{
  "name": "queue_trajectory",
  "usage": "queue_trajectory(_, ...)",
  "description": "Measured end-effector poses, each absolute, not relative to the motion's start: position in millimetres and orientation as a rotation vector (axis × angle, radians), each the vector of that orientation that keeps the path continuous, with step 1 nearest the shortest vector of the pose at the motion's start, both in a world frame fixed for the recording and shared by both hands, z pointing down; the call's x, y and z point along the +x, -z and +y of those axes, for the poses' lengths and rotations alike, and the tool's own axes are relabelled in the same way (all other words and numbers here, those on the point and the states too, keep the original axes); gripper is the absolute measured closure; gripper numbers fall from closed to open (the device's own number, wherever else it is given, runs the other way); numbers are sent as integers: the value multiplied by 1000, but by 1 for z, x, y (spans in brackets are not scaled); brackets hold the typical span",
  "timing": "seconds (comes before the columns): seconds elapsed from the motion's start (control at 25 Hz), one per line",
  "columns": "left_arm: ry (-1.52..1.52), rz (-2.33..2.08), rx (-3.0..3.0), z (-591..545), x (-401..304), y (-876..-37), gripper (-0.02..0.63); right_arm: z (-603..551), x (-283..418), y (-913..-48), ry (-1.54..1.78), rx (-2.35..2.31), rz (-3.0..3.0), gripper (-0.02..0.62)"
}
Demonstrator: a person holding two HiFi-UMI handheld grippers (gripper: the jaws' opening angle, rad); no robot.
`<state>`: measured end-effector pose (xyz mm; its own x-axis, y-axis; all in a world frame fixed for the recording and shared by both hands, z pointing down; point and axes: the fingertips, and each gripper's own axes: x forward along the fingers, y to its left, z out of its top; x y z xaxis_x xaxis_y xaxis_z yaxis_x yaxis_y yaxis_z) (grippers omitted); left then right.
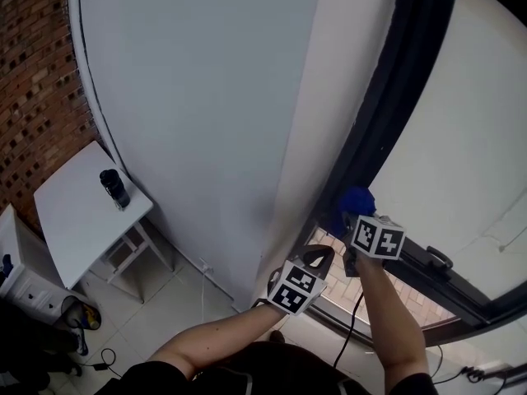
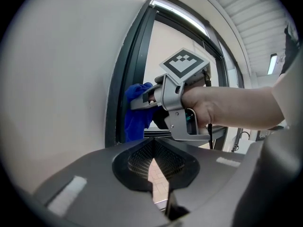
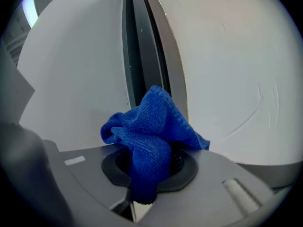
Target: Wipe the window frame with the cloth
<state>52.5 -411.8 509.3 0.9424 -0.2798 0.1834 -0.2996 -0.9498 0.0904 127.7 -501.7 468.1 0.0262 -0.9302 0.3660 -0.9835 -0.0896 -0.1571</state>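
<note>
The cloth (image 3: 151, 126), a blue bunch, is pinched tight in the right tongs (image 3: 146, 174) and sits right up against the dark window frame (image 3: 137, 56). The frame runs straight up ahead of it. The left tongs (image 2: 152, 161) are closed on nothing, just beside, so I think the right hand should rub up along the frame.
</note>
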Motion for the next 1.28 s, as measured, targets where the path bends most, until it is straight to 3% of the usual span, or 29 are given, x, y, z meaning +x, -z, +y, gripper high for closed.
queue_trajectory(1.28,-132,-452,3014,-423,73,-423,614,-507,123,-314,-161,2150,-2072,523)
